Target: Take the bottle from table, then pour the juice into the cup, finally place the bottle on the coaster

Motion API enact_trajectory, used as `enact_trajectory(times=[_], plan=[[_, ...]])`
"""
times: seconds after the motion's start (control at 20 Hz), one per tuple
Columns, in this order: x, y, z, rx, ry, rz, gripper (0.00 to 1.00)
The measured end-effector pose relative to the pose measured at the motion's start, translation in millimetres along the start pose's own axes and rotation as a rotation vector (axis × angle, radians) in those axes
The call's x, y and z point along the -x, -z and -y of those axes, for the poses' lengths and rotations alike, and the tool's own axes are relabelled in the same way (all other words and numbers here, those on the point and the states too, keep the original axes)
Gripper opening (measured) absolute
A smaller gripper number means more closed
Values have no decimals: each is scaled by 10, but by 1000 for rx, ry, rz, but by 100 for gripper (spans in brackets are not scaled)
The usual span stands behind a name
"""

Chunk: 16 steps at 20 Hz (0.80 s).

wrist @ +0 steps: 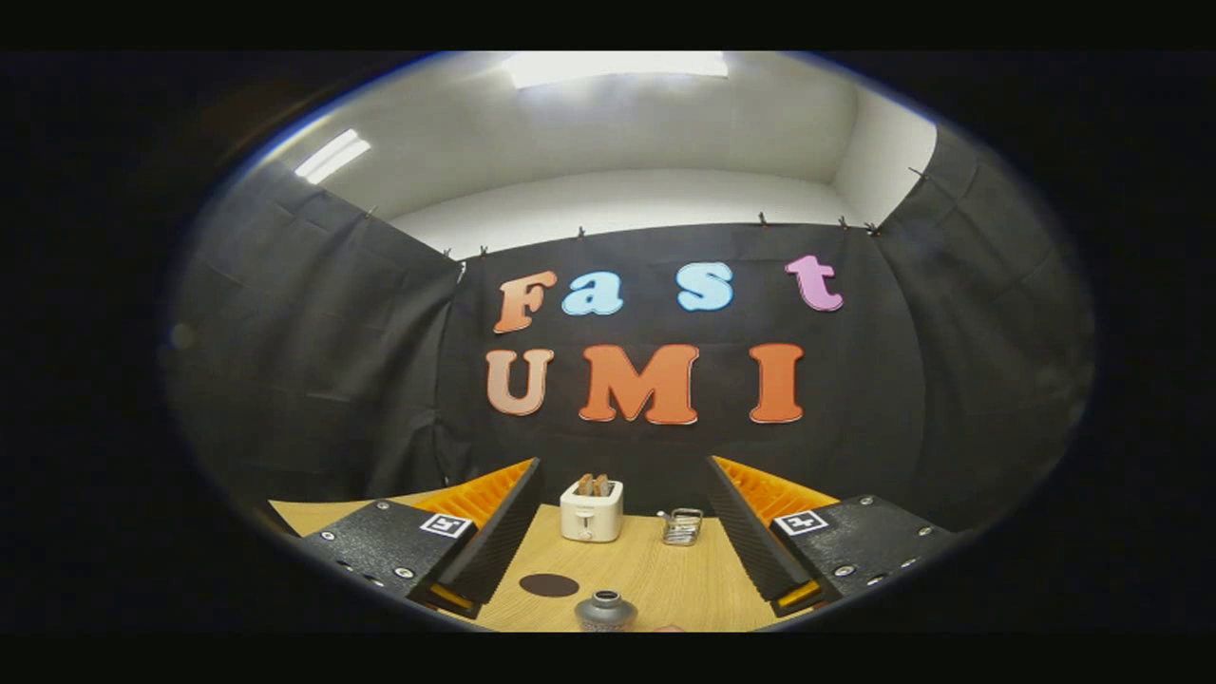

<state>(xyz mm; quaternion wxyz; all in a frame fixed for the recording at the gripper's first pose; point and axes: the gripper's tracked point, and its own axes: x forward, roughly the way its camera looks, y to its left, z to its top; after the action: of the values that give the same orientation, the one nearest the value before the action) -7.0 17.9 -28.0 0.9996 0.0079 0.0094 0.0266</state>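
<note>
My gripper (pixel 622 508) stands open high above a light wooden table (pixel 665 579), its two fingers spread wide with nothing between them. Below and between the fingers, close to me, I see the top of a grey bottle (pixel 606 611) with a narrow neck. A dark round coaster (pixel 549 585) lies flat on the table just left of the bottle, near the left finger. A small reddish edge (pixel 668 628) peeks in right of the bottle; I cannot tell what it is.
A white toaster (pixel 591 510) with two slices in it stands at the far side of the table against the black cloth wall. A small wire rack (pixel 681 526) sits to its right. Bare wood lies between these and the bottle.
</note>
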Motion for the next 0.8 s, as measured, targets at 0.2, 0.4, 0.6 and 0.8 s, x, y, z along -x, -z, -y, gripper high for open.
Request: enact_trajectory(times=[0.2, 0.4, 0.6, 0.8], plan=[[-26, 453, 0, -16, 3, -61, 99], [-11, 850, -120, -45, -36, -123, 99], [34, 1283, -216, -114, -76, -205, 100], [53, 1635, -188, -125, -69, -274, 100]])
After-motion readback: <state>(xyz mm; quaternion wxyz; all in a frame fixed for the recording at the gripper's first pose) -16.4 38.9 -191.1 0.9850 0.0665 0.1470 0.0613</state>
